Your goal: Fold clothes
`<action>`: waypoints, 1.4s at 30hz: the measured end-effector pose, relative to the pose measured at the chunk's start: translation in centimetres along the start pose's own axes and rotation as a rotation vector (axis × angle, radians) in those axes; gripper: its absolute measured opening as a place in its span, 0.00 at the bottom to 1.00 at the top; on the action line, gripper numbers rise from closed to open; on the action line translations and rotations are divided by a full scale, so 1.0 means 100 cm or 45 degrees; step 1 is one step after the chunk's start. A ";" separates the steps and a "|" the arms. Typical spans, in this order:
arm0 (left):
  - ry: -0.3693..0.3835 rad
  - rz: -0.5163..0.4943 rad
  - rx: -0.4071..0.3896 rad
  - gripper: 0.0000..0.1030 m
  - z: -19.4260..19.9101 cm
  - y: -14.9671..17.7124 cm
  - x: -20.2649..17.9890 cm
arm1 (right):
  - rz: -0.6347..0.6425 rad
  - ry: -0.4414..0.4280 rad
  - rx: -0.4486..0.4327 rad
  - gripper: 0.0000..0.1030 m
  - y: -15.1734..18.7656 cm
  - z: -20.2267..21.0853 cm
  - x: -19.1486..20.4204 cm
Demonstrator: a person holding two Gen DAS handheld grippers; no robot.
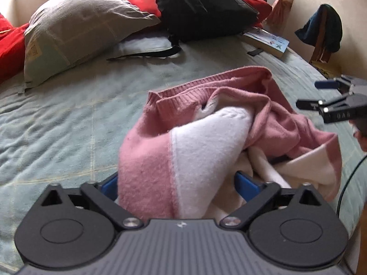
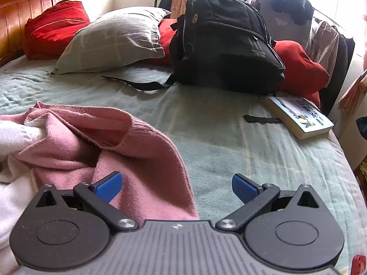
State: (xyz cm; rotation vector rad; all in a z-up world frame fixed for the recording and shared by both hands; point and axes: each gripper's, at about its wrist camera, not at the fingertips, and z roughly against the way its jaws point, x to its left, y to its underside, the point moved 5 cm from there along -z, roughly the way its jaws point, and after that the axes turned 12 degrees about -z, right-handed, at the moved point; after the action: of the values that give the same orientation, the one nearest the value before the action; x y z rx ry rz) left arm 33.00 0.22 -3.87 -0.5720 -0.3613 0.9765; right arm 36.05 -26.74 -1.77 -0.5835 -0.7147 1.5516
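A crumpled pink and white knit sweater [image 1: 206, 137] lies bunched on the green bedspread [image 1: 68, 126]. My left gripper [image 1: 177, 186] is low over its near end. Its jaws stand wide apart with a thick fold of the sweater filling the gap between the blue pads [image 1: 246, 186]; I see no squeeze on the cloth. In the right wrist view the sweater [image 2: 103, 142] is at the left. My right gripper [image 2: 176, 186] is open over its pink right-hand edge, one pad above the cloth and the other above the bare bedspread [image 2: 252, 151]. The right gripper [image 1: 314, 94] also shows at the right edge of the left wrist view.
A grey pillow [image 2: 114, 41], red cushions [image 2: 55, 29] and a black backpack [image 2: 227, 43] with a loose strap [image 2: 142, 83] lie at the head of the bed. A book [image 2: 300, 116] sits near the bed's right edge, beside a small black strip [image 2: 261, 119].
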 end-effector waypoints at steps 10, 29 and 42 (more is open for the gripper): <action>-0.054 -0.050 -0.073 0.40 0.014 0.000 0.002 | 0.002 -0.002 -0.006 1.00 0.007 0.004 -0.002; -0.400 -0.001 0.016 0.27 -0.041 -0.046 0.091 | -0.077 -0.009 -0.055 1.00 0.003 0.014 -0.015; -0.330 0.122 0.136 0.59 -0.066 -0.013 0.124 | -0.145 -0.092 0.033 1.00 0.014 -0.014 -0.027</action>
State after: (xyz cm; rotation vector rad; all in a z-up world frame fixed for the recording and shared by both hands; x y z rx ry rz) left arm 43.80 8.36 -7.95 -0.3690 -0.5124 1.1593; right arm 36.41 -29.32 -3.80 -0.4615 -0.7684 1.4796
